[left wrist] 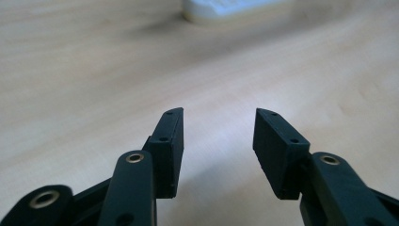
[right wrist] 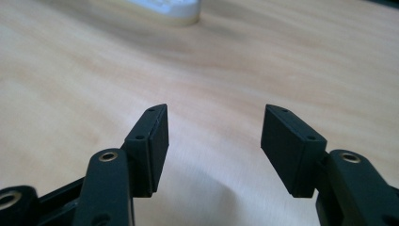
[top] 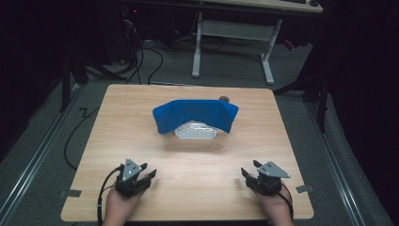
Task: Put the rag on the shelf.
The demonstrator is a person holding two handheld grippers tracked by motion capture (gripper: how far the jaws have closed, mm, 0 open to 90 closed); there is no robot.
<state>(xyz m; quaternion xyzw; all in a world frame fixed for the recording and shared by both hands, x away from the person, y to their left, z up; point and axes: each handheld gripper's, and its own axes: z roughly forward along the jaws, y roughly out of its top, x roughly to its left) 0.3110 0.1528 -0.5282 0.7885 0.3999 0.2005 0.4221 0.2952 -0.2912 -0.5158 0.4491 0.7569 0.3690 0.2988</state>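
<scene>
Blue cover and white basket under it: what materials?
Blue cover: looks like soft matte cloth; it drapes and sags over the basket. White basket: likely moulded plastic with a perforated pattern, slightly glossy. Too small to be sure.

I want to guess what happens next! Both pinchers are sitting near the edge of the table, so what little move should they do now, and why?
Probably both reach forward toward the blue cloth draped over the white basket. The left gripper and right gripper are open, hold nothing, and sit well short of it near the table edge.
</scene>
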